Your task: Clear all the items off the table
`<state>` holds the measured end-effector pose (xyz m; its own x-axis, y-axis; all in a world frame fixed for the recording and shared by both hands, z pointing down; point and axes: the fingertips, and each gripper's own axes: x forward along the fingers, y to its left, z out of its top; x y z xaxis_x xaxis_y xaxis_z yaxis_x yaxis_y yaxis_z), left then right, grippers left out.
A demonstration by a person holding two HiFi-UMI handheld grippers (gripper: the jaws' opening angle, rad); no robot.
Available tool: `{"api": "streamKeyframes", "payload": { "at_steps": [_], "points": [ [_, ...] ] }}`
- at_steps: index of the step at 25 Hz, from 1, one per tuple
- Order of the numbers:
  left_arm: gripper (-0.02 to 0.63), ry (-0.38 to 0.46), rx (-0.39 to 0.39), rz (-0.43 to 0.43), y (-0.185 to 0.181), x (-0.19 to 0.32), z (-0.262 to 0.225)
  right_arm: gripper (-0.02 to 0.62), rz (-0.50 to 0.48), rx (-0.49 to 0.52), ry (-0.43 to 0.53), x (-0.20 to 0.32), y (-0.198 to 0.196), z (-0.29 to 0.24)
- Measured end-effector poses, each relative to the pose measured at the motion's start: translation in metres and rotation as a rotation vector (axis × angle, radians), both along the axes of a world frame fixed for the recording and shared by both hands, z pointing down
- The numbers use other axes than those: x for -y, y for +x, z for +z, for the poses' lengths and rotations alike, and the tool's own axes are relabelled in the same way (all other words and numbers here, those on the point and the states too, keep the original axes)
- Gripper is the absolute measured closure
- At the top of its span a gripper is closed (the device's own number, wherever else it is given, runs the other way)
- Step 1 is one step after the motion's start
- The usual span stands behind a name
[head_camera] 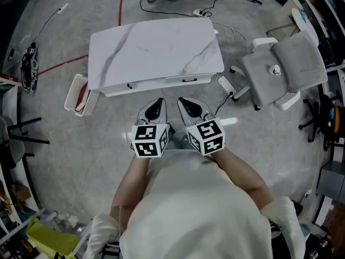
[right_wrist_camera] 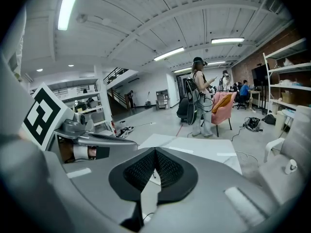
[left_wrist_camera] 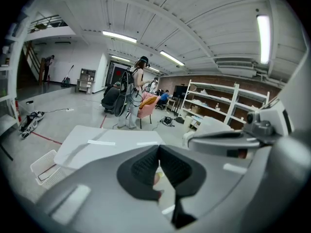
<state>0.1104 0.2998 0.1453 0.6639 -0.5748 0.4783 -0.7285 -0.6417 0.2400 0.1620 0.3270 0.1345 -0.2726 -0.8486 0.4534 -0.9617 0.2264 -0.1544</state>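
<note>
A white marble-patterned table [head_camera: 156, 50] stands in front of me with nothing on its top. Both grippers hover side by side just short of its near edge. My left gripper [head_camera: 158, 102] is shut, its black pads meeting tip to tip with nothing between them [left_wrist_camera: 159, 147]. My right gripper [head_camera: 181, 100] is shut and empty too [right_wrist_camera: 155, 150]. The table top shows beyond the jaws in both gripper views [left_wrist_camera: 107, 140] [right_wrist_camera: 194, 147].
A white basket [head_camera: 80, 95] sits on the floor at the table's left corner. A grey office chair [head_camera: 283, 69] stands to the right, with cables and a power strip [head_camera: 225, 83] near it. A person with a backpack [right_wrist_camera: 198, 96] stands beyond the table. Shelves [left_wrist_camera: 218, 106] line the far wall.
</note>
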Motion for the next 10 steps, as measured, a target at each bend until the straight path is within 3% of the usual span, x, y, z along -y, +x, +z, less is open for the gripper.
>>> {"api": "streamKeyframes", "payload": {
  "at_steps": [10],
  "points": [
    [0.597, 0.008, 0.001, -0.022, 0.0015, 0.0044, -0.0041, 0.598, 0.008, 0.014, 0.013, 0.0067, 0.0098, -0.0042]
  ]
}}
